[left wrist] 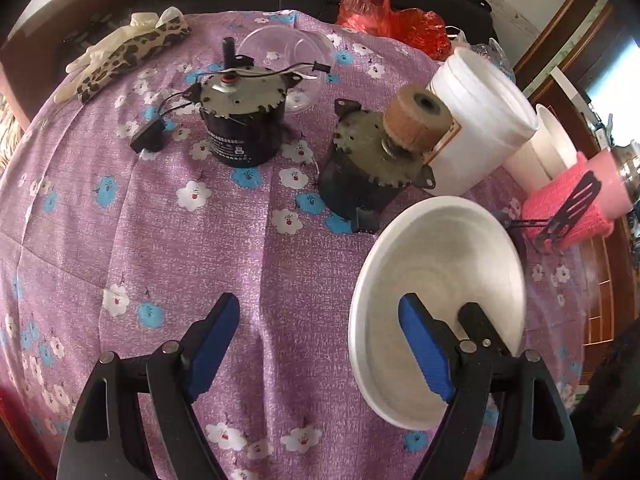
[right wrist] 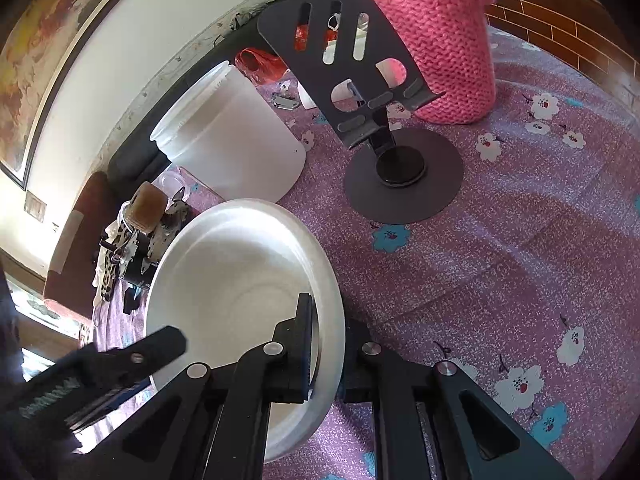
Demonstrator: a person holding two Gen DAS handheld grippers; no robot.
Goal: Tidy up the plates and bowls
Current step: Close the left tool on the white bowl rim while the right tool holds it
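A white plate (left wrist: pixel 440 260) (right wrist: pixel 240 264) sits tilted over the purple flowered tablecloth (left wrist: pixel 160 240), at the right in the left wrist view. My right gripper (right wrist: pixel 324 320) is shut on the plate's near rim, one finger inside the plate and the other hidden under it. Its black finger (left wrist: pixel 476 320) also shows in the left wrist view. My left gripper (left wrist: pixel 320 304) stands open with nothing between its blue pads (left wrist: pixel 216 336). Its right finger reaches over the plate's left rim, and its left finger hangs over bare cloth. A clear plastic bowl (left wrist: pixel 288 56) lies at the back.
Two dark motors (left wrist: pixel 244 120) (left wrist: pixel 368 168) stand mid-table. A white plastic jar (left wrist: pixel 476 120) (right wrist: pixel 232 136), a pink knit-covered cup (right wrist: pixel 444 48) and a black phone stand (right wrist: pixel 400 168) crowd the plate's far side. Leopard-print gloves (left wrist: pixel 120 56) and a red bag (left wrist: pixel 392 16) lie at the back.
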